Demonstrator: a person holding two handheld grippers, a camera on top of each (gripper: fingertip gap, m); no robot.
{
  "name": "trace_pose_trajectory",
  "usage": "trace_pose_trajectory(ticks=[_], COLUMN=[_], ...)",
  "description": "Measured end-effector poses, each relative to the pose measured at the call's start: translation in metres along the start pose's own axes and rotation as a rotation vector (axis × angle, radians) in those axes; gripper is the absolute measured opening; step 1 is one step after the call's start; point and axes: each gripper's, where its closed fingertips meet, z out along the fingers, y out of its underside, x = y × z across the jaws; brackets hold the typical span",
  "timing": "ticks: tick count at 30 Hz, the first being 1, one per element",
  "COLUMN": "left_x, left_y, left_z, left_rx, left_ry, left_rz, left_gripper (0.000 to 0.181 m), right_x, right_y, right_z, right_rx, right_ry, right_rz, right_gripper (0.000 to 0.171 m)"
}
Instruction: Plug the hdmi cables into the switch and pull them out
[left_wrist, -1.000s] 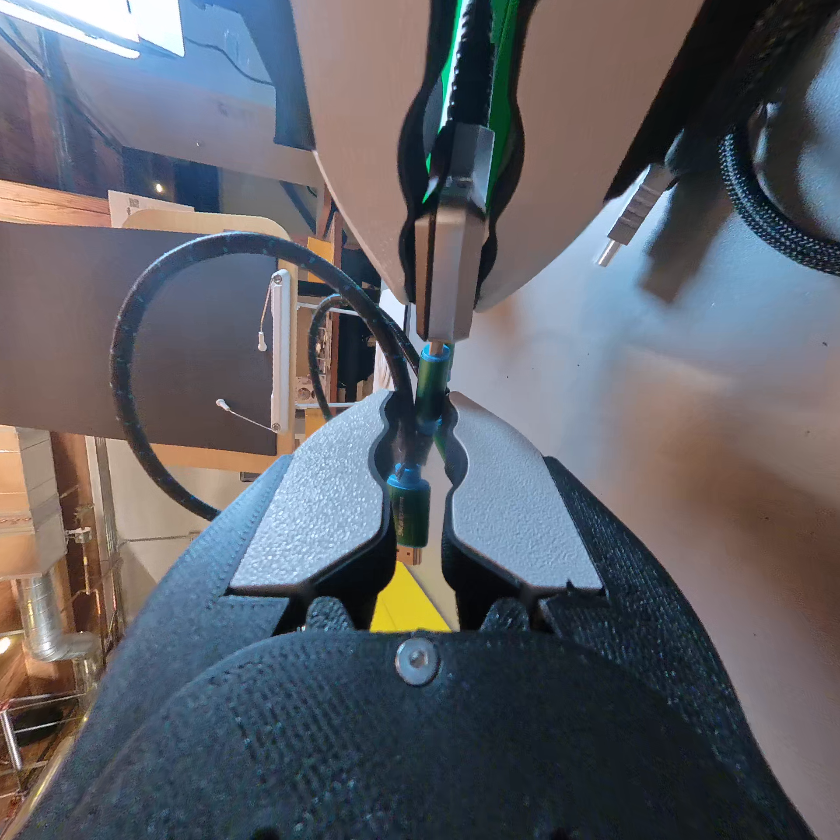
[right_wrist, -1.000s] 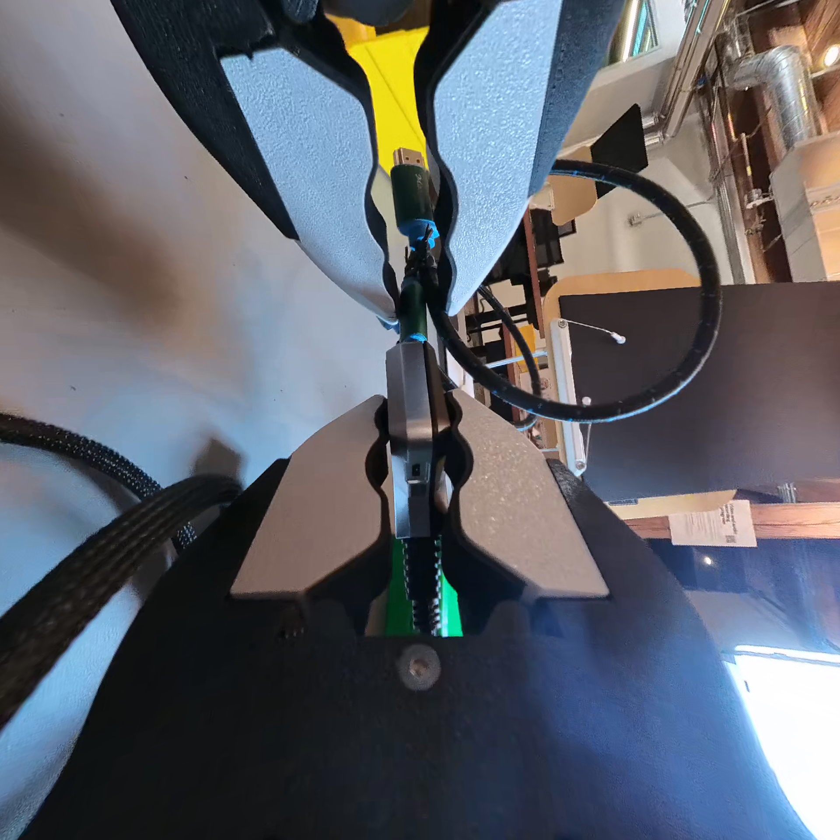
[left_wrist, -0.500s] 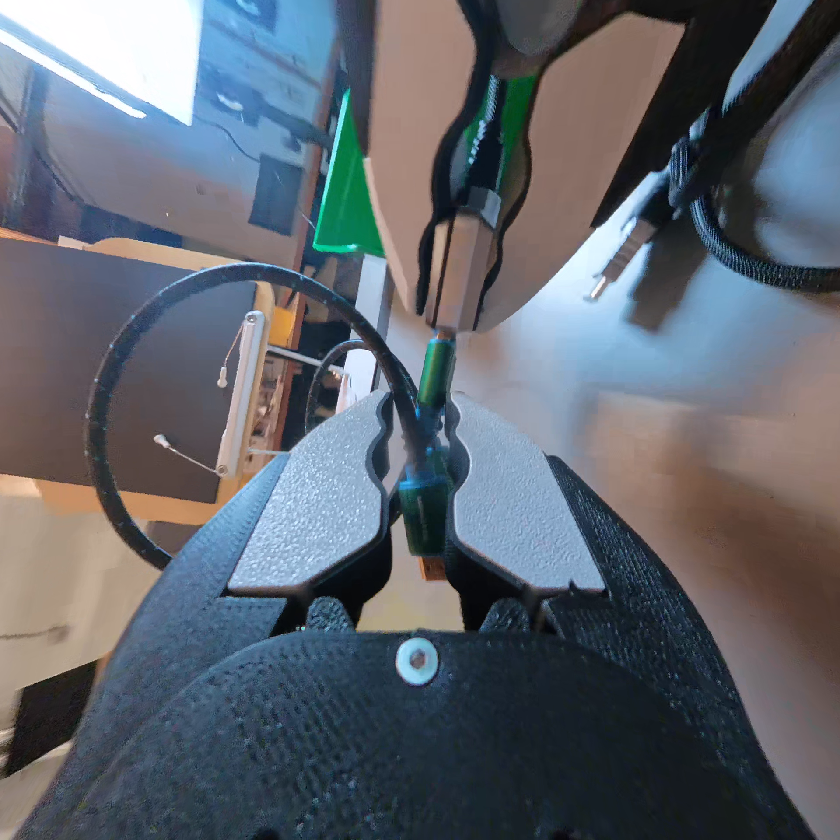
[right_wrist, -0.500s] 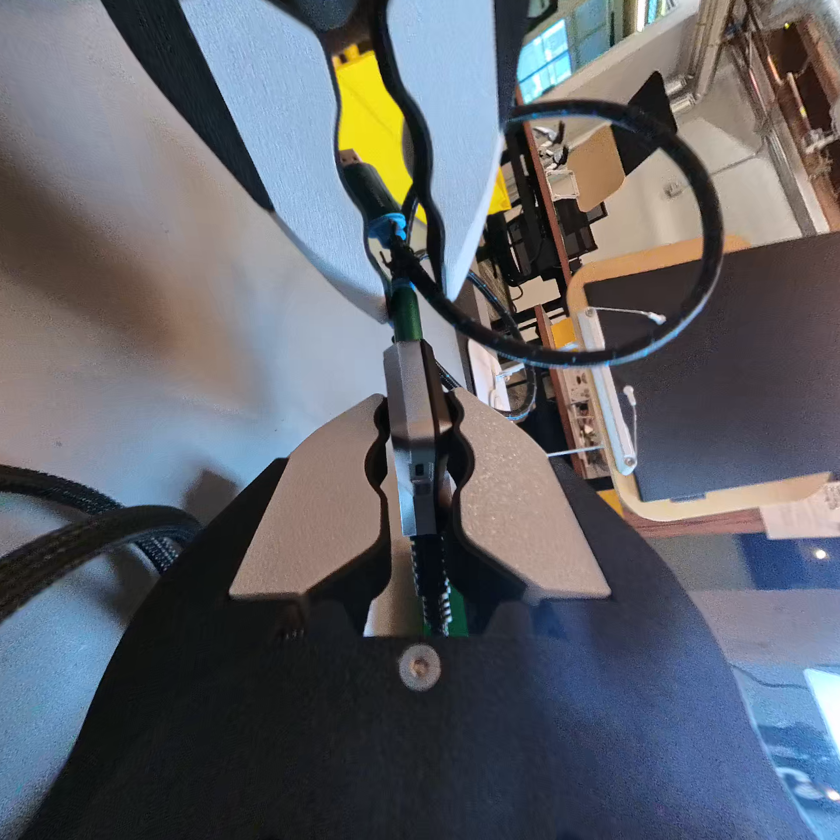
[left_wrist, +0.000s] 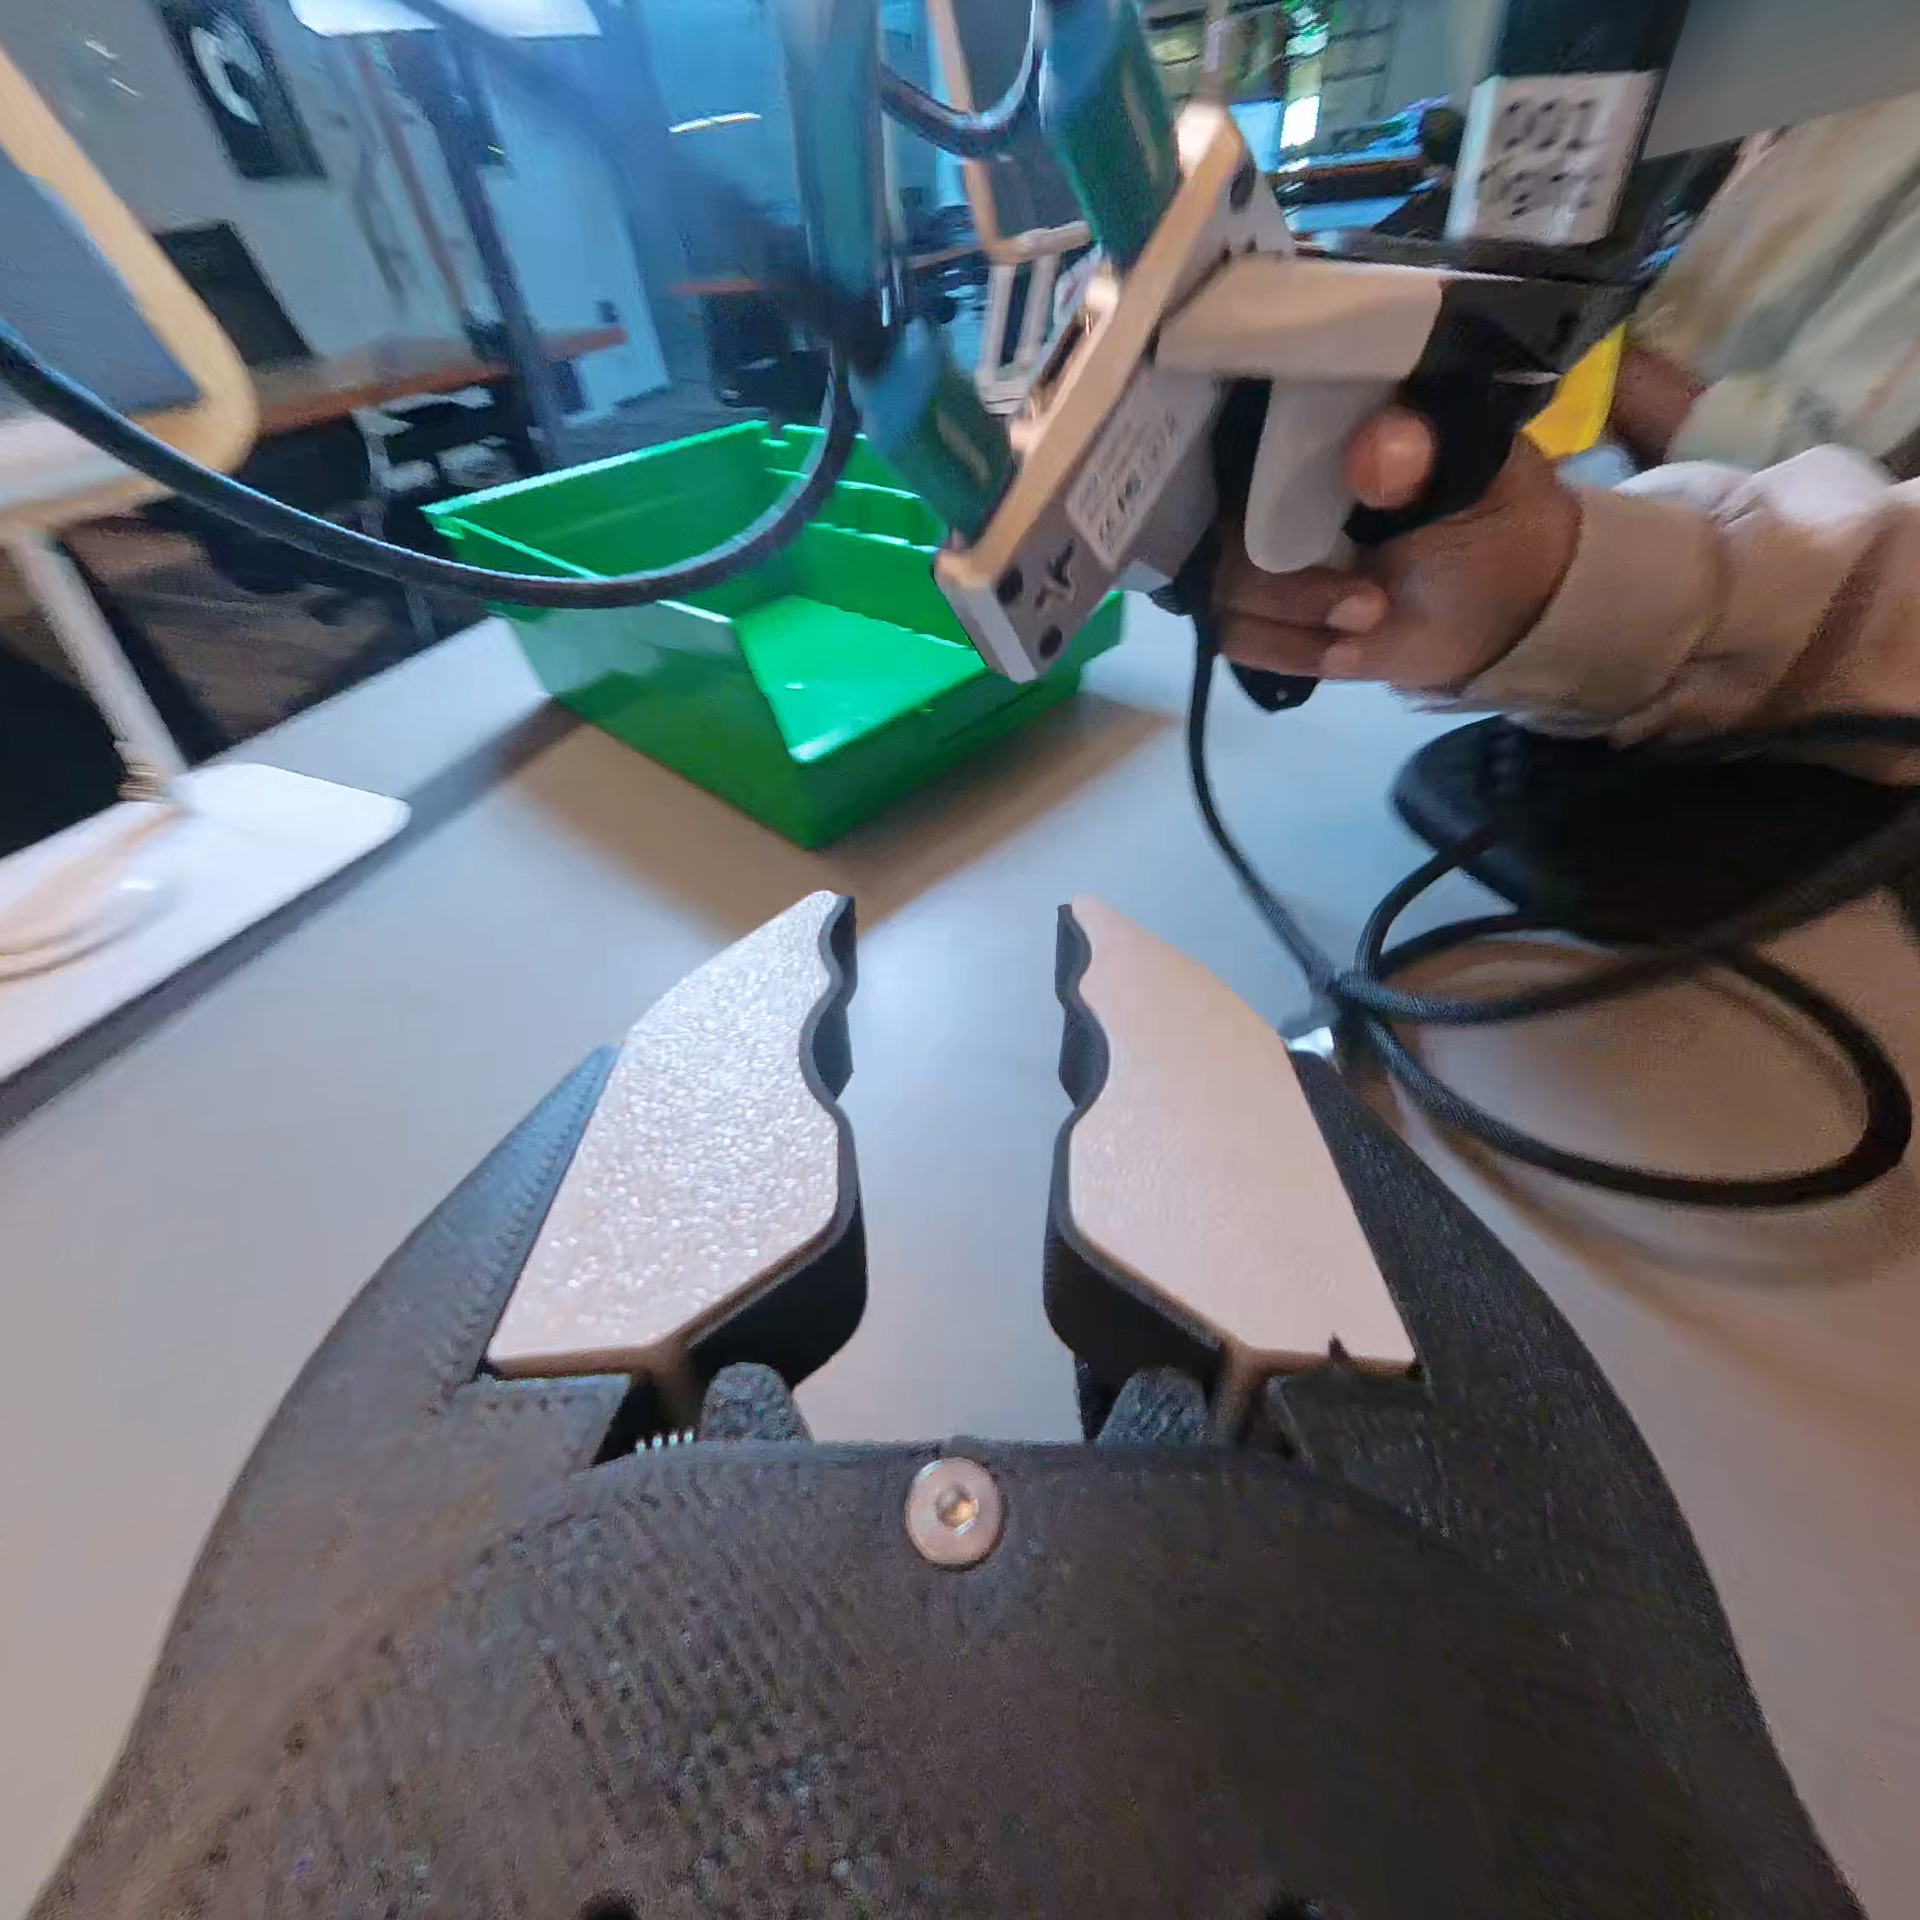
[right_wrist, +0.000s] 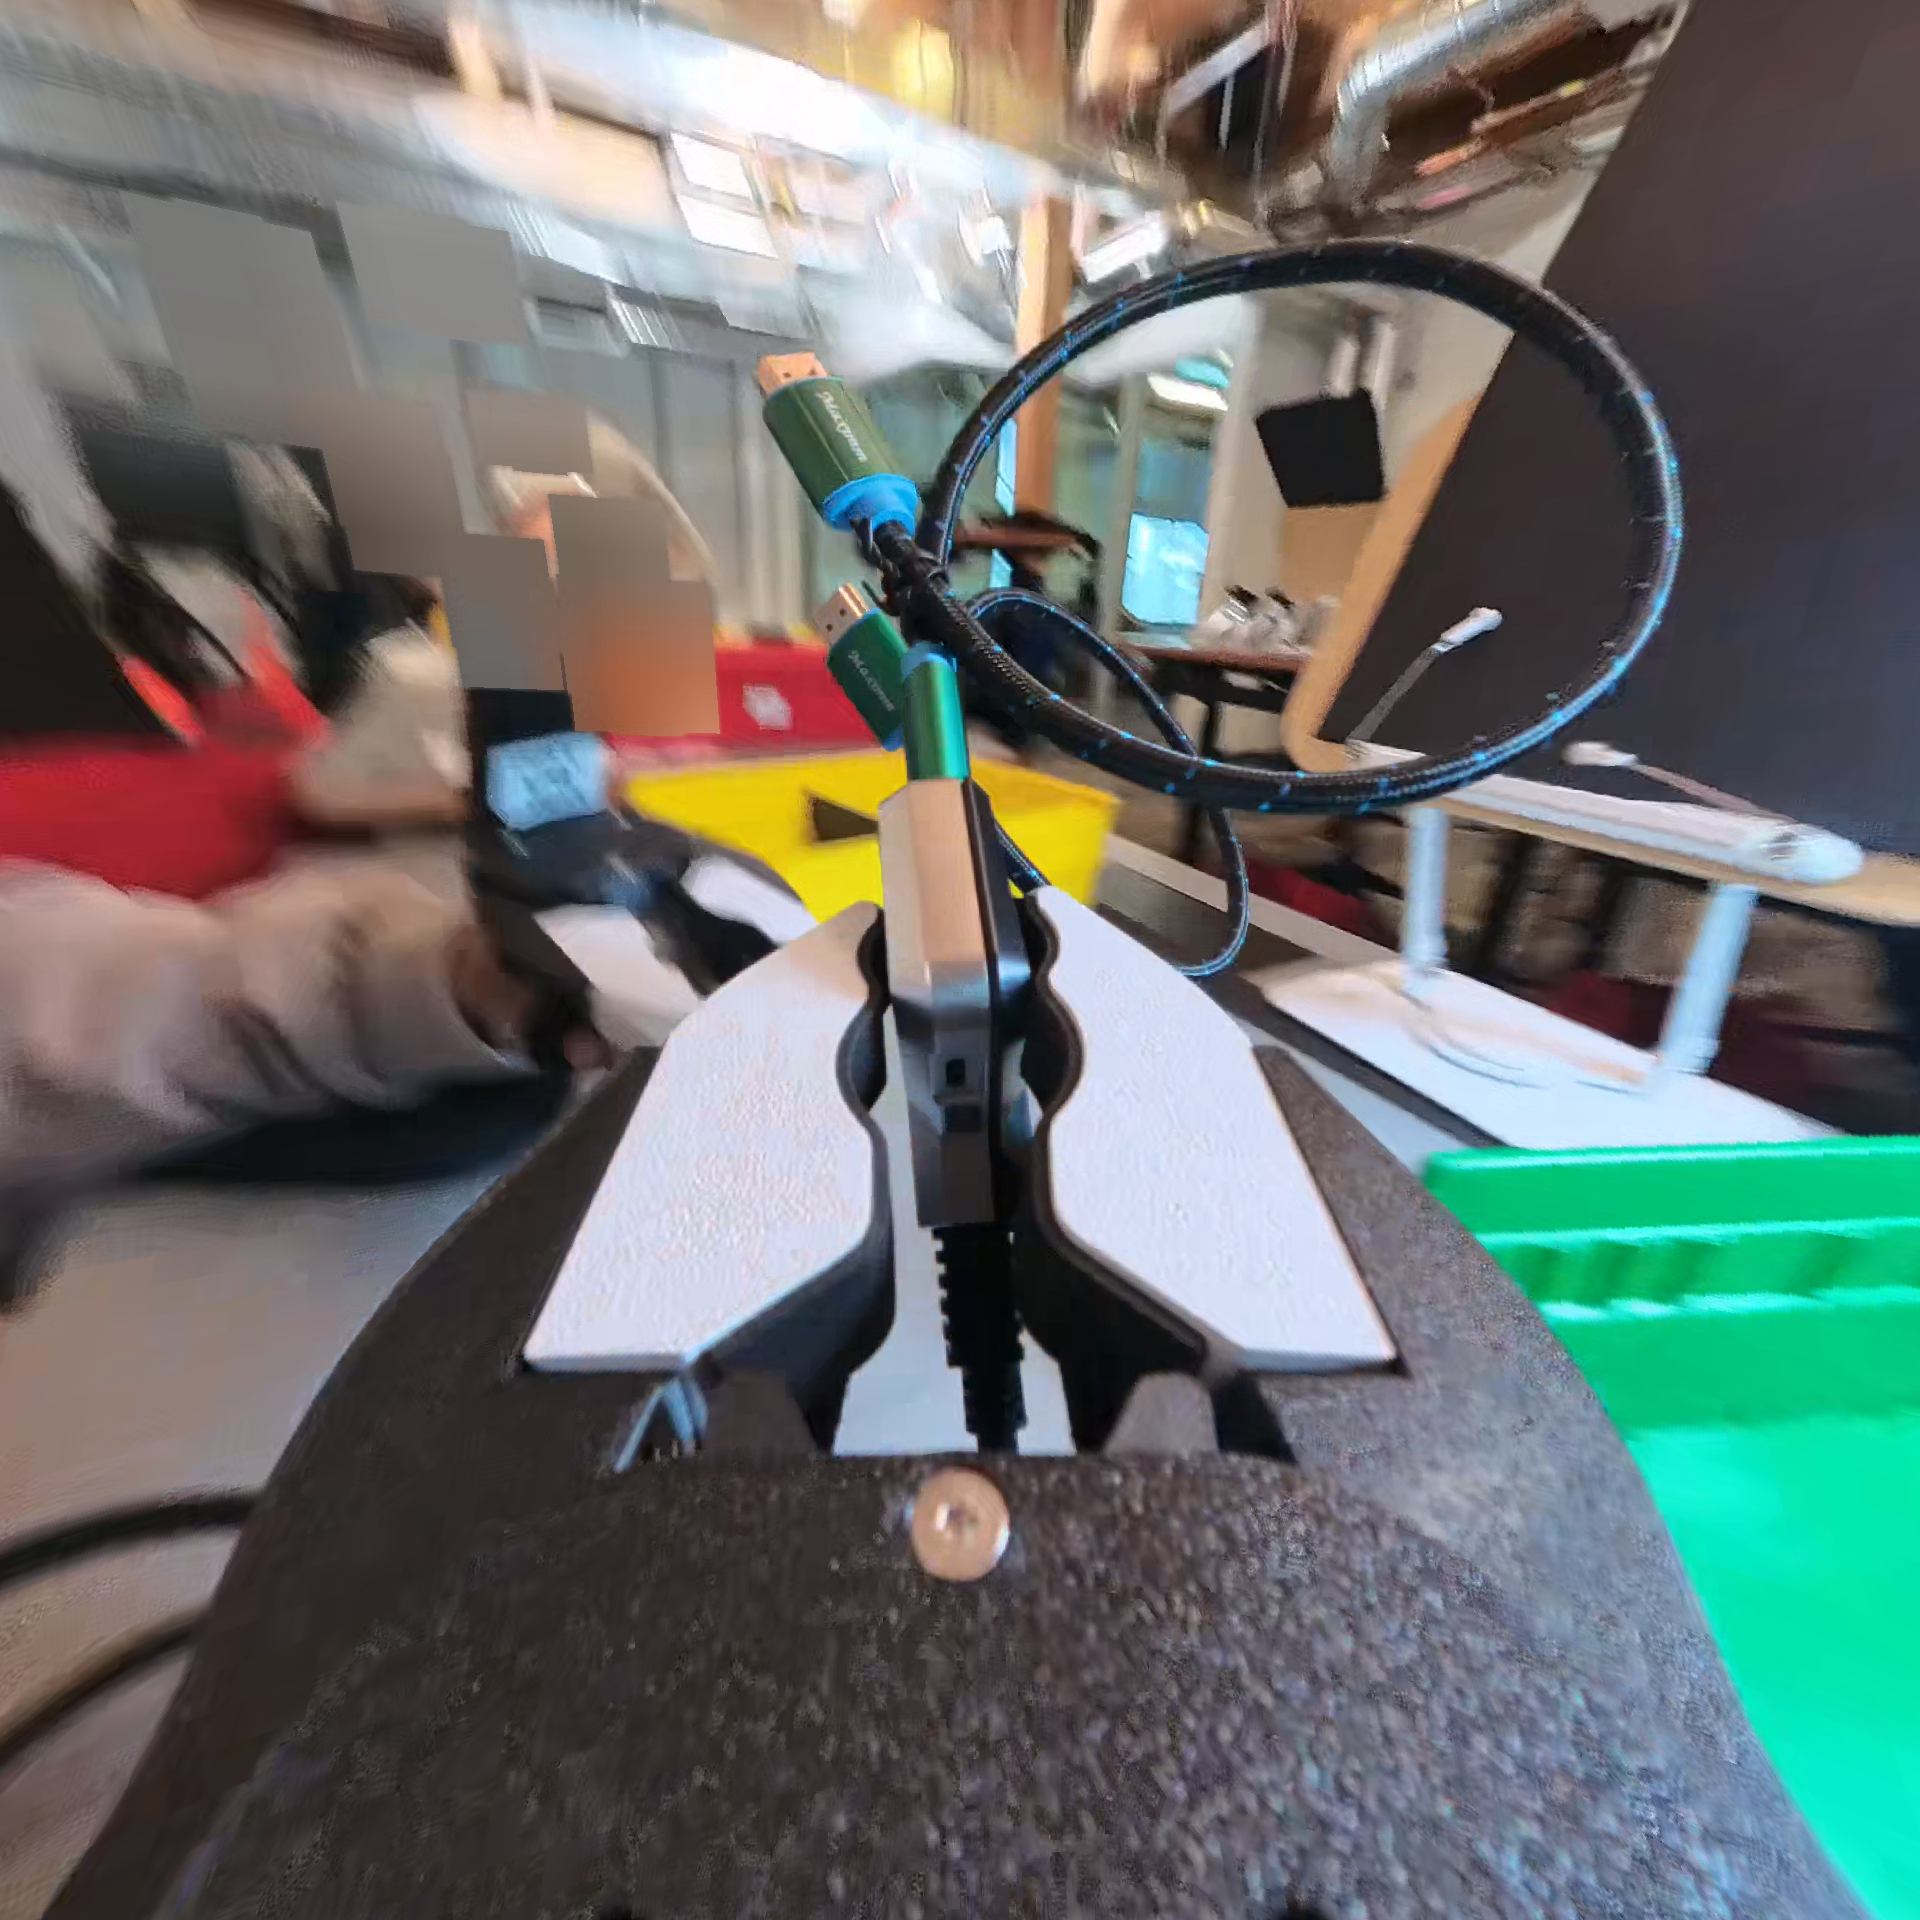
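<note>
My right gripper (right_wrist: 951, 914) is shut on the silver hdmi switch (right_wrist: 935, 966) and holds it in the air. One green hdmi plug (right_wrist: 935, 717) sits in the switch's far end. Two more green plugs (right_wrist: 831, 436) (right_wrist: 868, 655) hang loose above it on a black braided cable (right_wrist: 1507, 343) that loops to the right. My left gripper (left_wrist: 956, 935) is open and empty, low over the table. In the left wrist view the right gripper (left_wrist: 1122, 416) is up and to the right in a person's hand (left_wrist: 1403, 582), with green plugs (left_wrist: 935, 426) beside it.
A green bin (left_wrist: 748, 644) stands on the table ahead of the left gripper and also shows in the right wrist view (right_wrist: 1714, 1299). A black cable coil (left_wrist: 1558, 1143) lies at the right. A white lamp base (left_wrist: 156, 862) is at the left. A yellow bin (right_wrist: 810, 821) stands behind.
My left gripper has let go of the green plug, opened and drawn back from the switch. The plug stays in the switch, which the right gripper still holds. Both views have swung round.
</note>
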Motion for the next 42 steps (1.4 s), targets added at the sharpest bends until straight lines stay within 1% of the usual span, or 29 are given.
trace_pose_trajectory(ticks=[2,4,6,7,8,9,12,15,17,20,21,22,23,24,26,27,29,31,33,35,38,42], left_x=[0.017,0.036,0.051,0.055,0.054,0.053,0.049,0.049,0.051,0.058,0.060,0.062,0.063,0.063,0.063,0.063,0.059,0.052,0.041,0.033,0.024,0.023], left_y=[-0.004,-0.016,-0.027,-0.032,-0.035,-0.034,-0.034,-0.027,-0.021,-0.010,-0.009,-0.009,-0.006,-0.002,0.003,0.002,-0.002,-0.012,-0.019,-0.018,-0.017,-0.019], left_z=[0.008,0.012,0.014,0.013,0.011,0.009,-0.002,-0.012,-0.014,-0.011,-0.010,-0.009,-0.008,-0.007,-0.007,-0.007,-0.006,-0.007,-0.010,-0.012,-0.013,-0.014], left_rx=[0.036,0.097,0.155,0.178,0.192,0.173,0.167,0.120,0.081,0.004,0.001,-0.006,-0.026,-0.060,-0.091,-0.082,-0.050,0.014,0.060,0.072,0.078,0.082], left_ry=[0.083,0.167,0.213,0.214,0.193,0.190,0.230,0.289,0.337,0.364,0.365,0.368,0.365,0.349,0.333,0.328,0.302,0.263,0.229,0.208,0.167,0.153], left_rz=[-0.046,-0.066,-0.051,-0.032,-0.011,0.011,-0.008,0.002,-0.004,0.033,0.042,0.050,0.070,0.105,0.141,0.141,0.148,0.135,0.096,0.065,0.073,0.082], left_gripper=[0.042,0.049,0.052,0.046,0.031,0.027,0.026,0.026,0.026,0.027,0.026,0.026,0.026,0.026,0.026,0.026,0.026,0.028,0.031,0.031,0.030,0.029], right_x=[-0.012,-0.024,-0.036,-0.041,-0.047,-0.049,-0.051,-0.044,-0.046,-0.065,-0.072,-0.078,-0.081,-0.083,-0.084,-0.082,-0.078,-0.068,-0.054,-0.033,0.003,0.068], right_y=[-0.014,-0.017,-0.010,-0.004,0.001,0.003,0.003,0.007,0.018,0.044,0.053,0.061,0.064,0.062,0.057,0.055,0.049,0.026,-0.007,-0.049,-0.119,-0.201], right_z=[0.001,0.005,0.011,0.015,0.017,0.019,0.016,0.007,0.005,0.003,0.002,0.003,0.004,0.006,0.008,0.009,0.009,0.010,0.011,0.017,0.032,0.055], right_rx=[0.124,0.195,0.204,0.183,0.155,0.132,0.075,-0.021,-0.138,-0.361,-0.425,-0.460,-0.461,-0.435,-0.411,-0.403,-0.398,-0.359,-0.327,-0.308,-0.314,-0.351], right_ry=[-0.109,-0.208,-0.273,-0.299,-0.331,-0.349,-0.384,-0.367,-0.365,-0.435,-0.461,-0.475,-0.481,-0.485,-0.495,-0.485,-0.464,-0.437,-0.411,-0.360,-0.275,-0.112], right_rz=[0.204,0.353,0.425,0.432,0.424,0.425,0.369,0.256,0.165,0.092,0.091,0.084,0.072,0.077,0.123,0.131,0.075,0.015,-0.056,-0.156,-0.316,-0.515], right_gripper=[0.022,0.021,0.021,0.021,0.021,0.021,0.021,0.023,0.027,0.046,0.045,0.040,0.030,0.025,0.024,0.023,0.023,0.022,0.022,0.022,0.022,0.022])
